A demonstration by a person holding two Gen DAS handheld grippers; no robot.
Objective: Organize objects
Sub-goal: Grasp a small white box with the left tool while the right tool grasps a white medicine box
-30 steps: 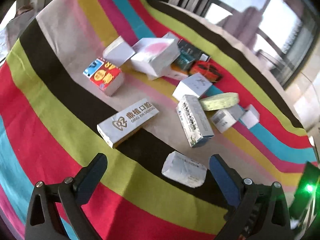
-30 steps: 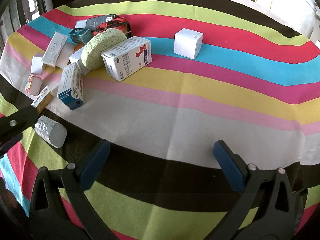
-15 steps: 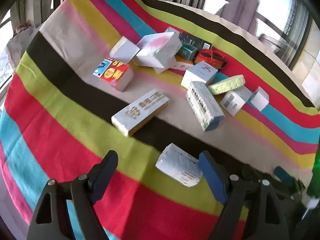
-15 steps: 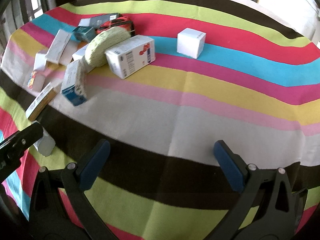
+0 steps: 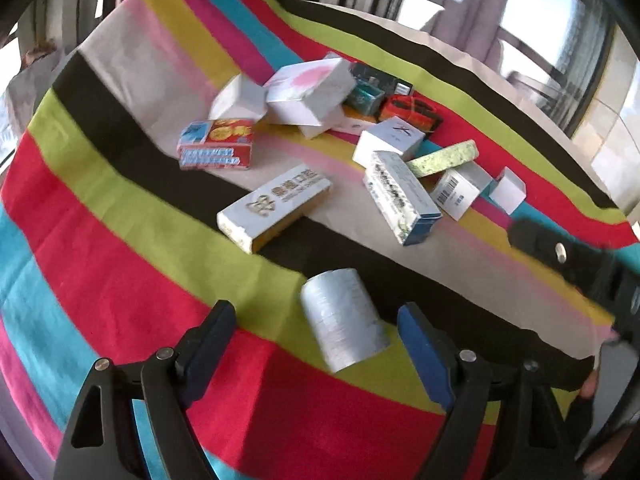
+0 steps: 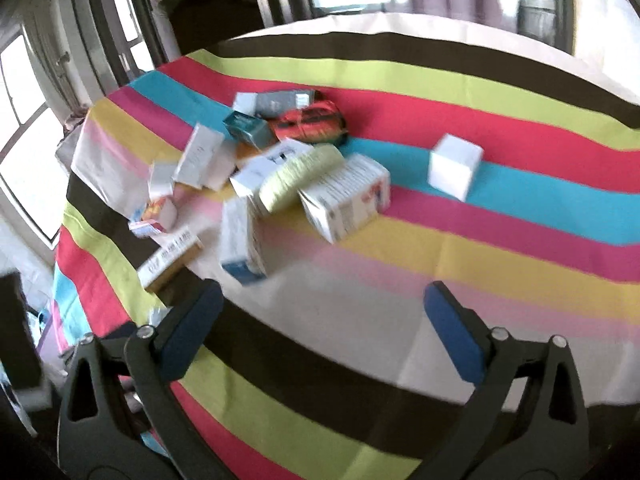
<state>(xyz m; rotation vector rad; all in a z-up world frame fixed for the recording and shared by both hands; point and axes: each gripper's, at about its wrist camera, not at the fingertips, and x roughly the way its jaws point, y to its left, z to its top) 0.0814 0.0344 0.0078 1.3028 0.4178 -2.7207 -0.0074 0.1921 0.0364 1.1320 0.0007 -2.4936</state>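
On the striped-cloth desk (image 5: pixel 120 240), a silver foil-wrapped packet (image 5: pixel 344 316) lies nearest. Behind it lies a long white lettered box (image 5: pixel 276 204), and further back a heap of small boxes, with a white cube box (image 6: pixel 454 166) apart at its right.

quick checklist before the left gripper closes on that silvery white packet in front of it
1. Silvery white packet lies between the left gripper fingers: ok, nearer the right-hand finger.
2. Pads pressing it: not ok; the fingers have just been closing, gaps still show on both sides.
3. Nothing else in the grip path: ok; the long white lettered box lies apart.
4. Right gripper open and empty: ok.
5. Packet flat on the striped tablecloth: cannot tell, blurred.
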